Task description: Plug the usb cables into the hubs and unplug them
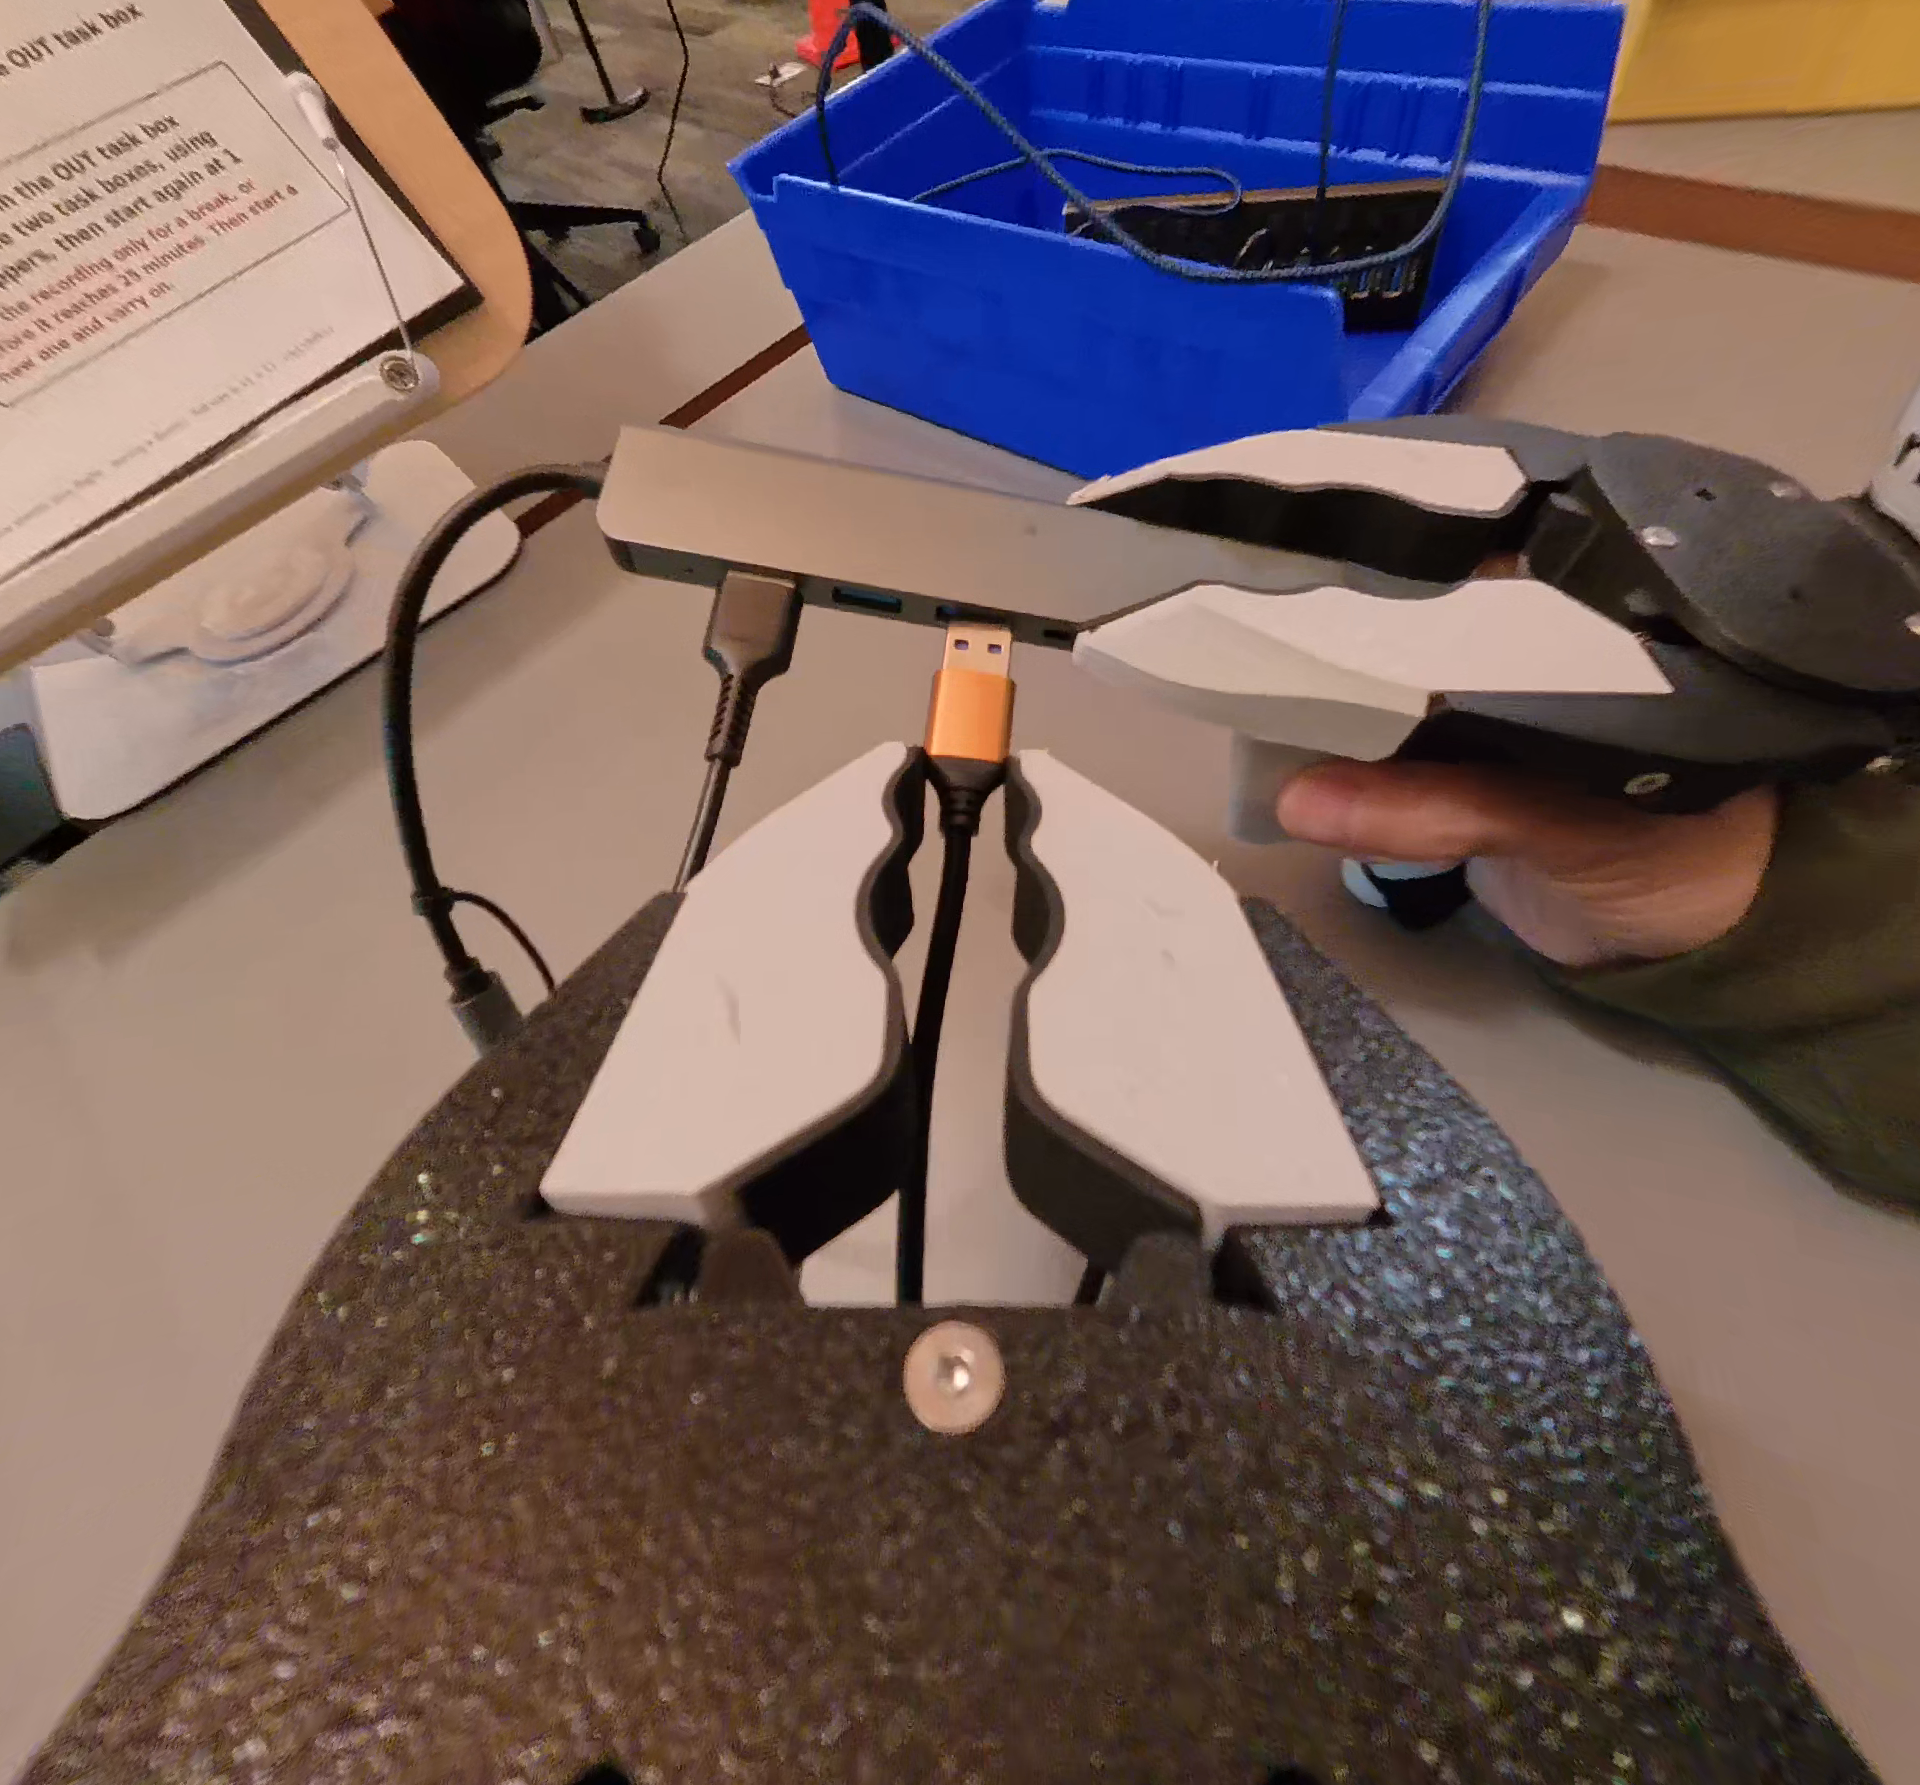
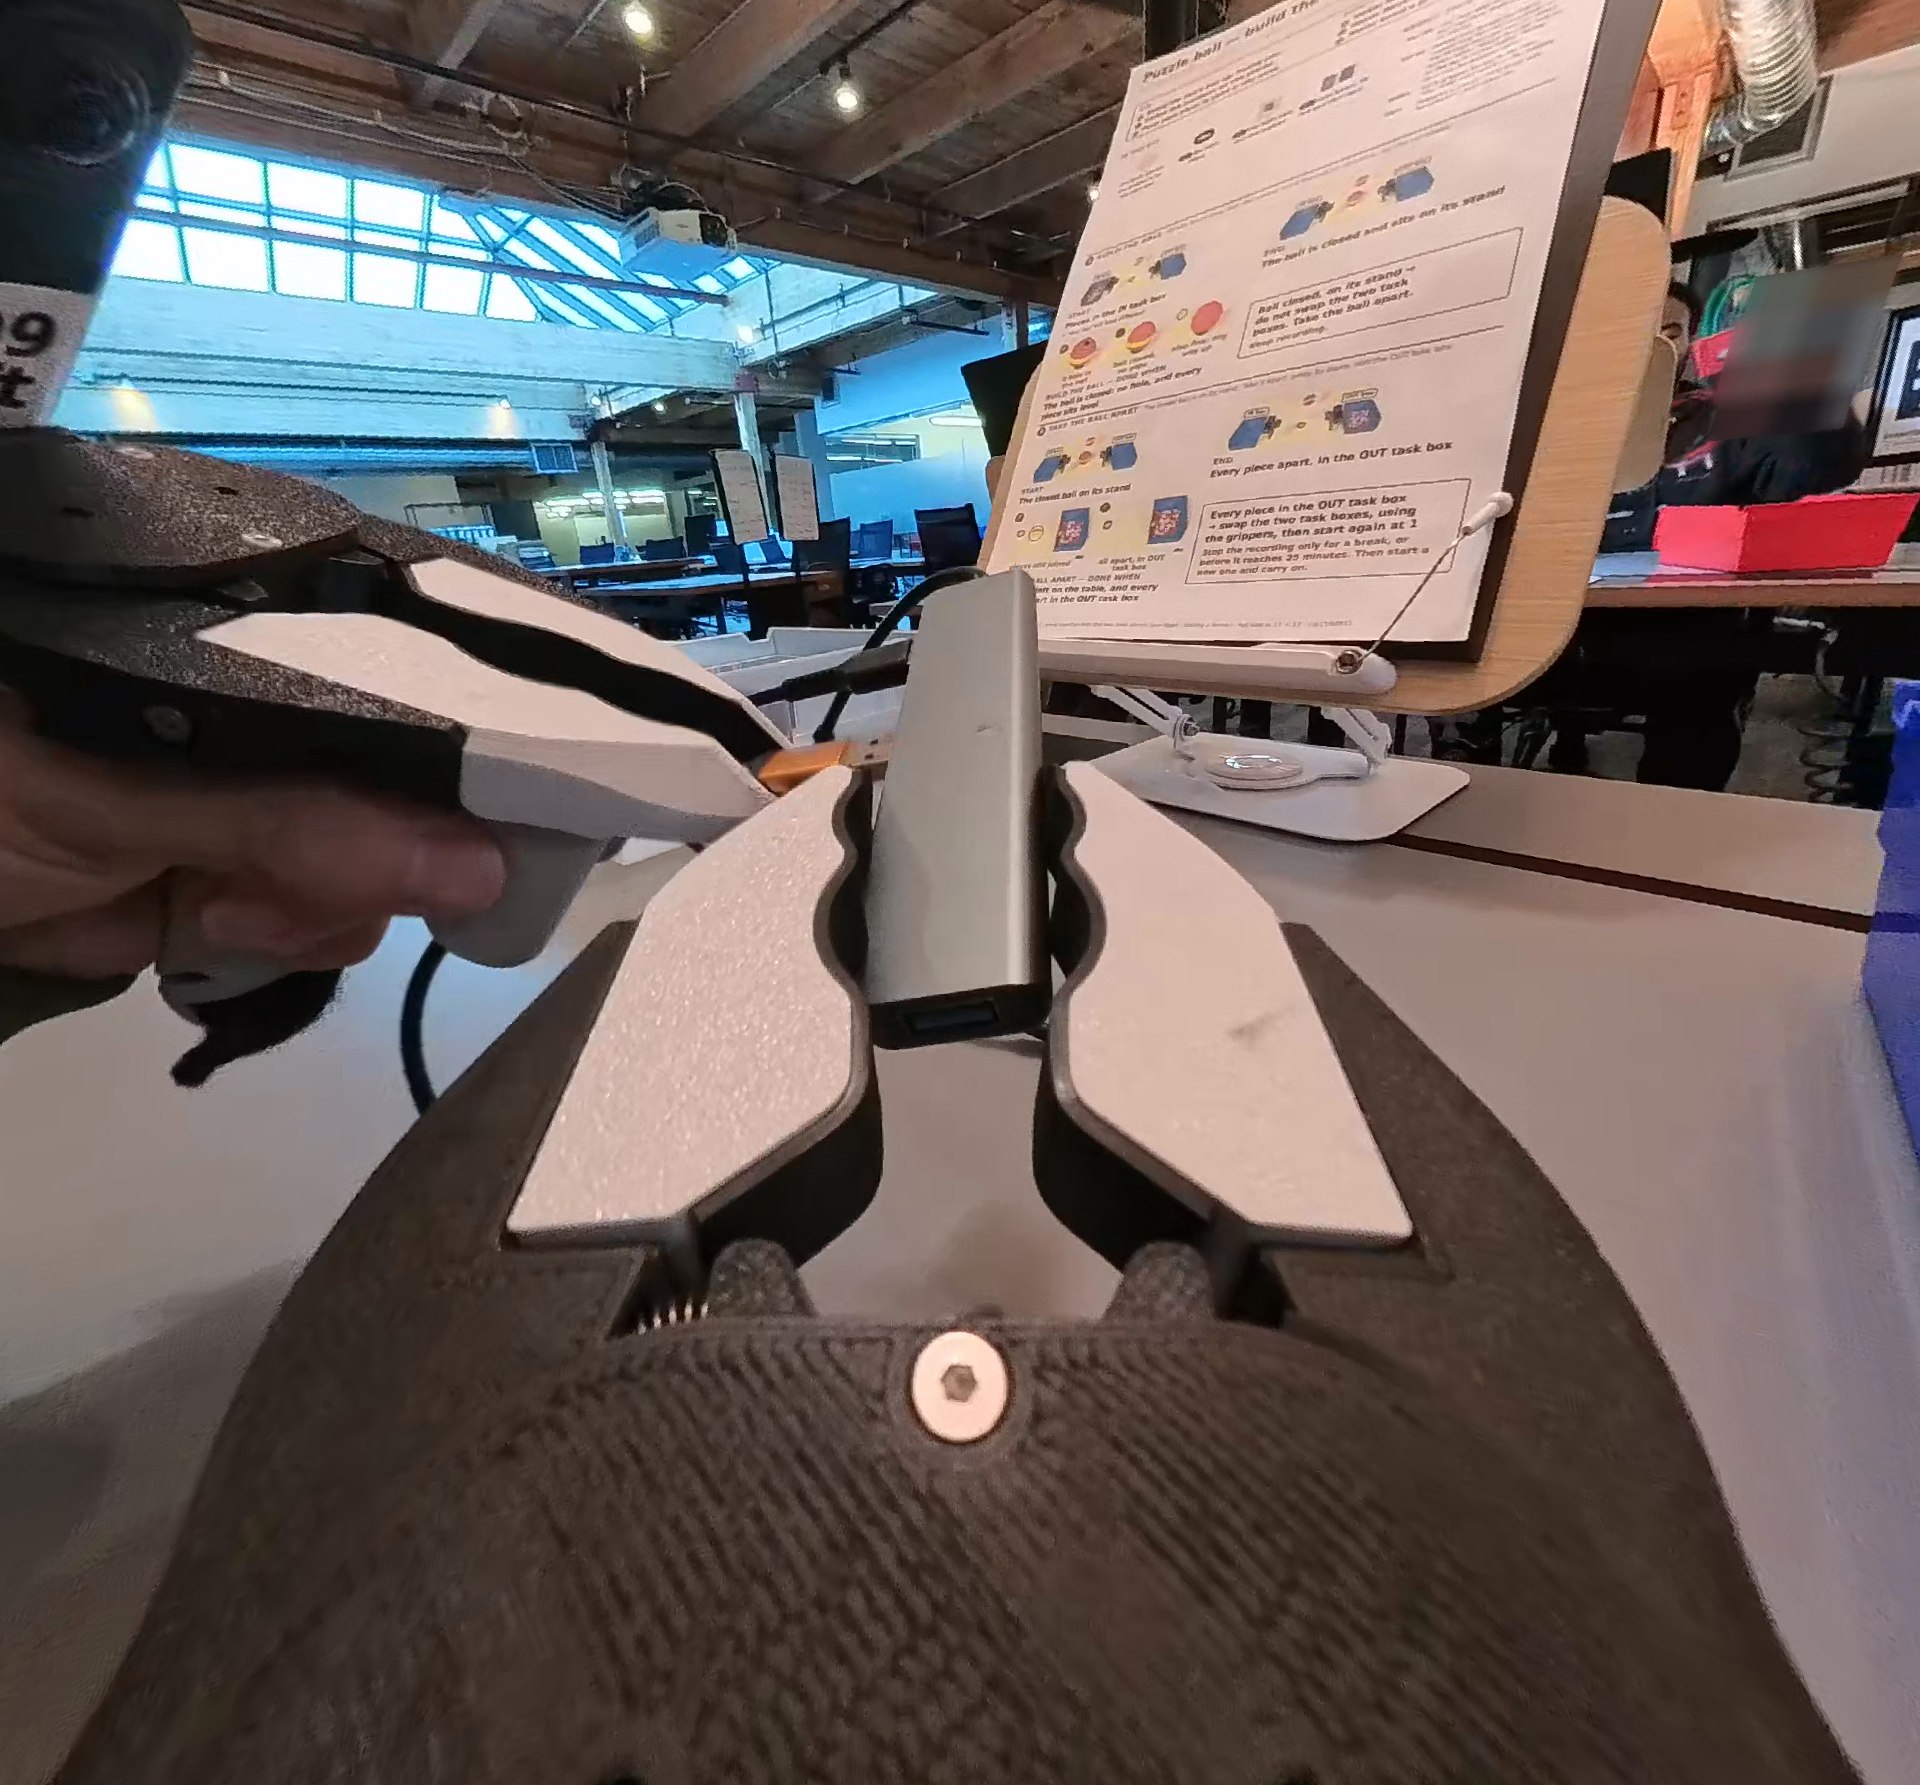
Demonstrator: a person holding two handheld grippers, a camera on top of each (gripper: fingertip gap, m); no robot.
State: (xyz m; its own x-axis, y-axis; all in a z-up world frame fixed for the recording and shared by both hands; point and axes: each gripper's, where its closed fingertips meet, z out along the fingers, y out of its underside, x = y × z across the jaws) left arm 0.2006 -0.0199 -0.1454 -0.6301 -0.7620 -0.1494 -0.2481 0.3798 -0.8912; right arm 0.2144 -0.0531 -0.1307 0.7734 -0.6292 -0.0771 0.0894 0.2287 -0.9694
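Grey slim hub (image 1: pixel 831 530) hangs above the table (one black cable (image 1: pixel 750 639) already plugged in), clamped by the right gripper (image 1: pixel 1081 561); the left gripper (image 1: pixel 961 759) pinches an orange-collared USB plug (image 1: pixel 971 696) at a port

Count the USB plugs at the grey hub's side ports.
2. A grey-shelled plug sits inserted at the slim grey metal hub's left port; an orange-shelled plug, held in the left gripper's fingers, meets a port further right. Others may be hidden.
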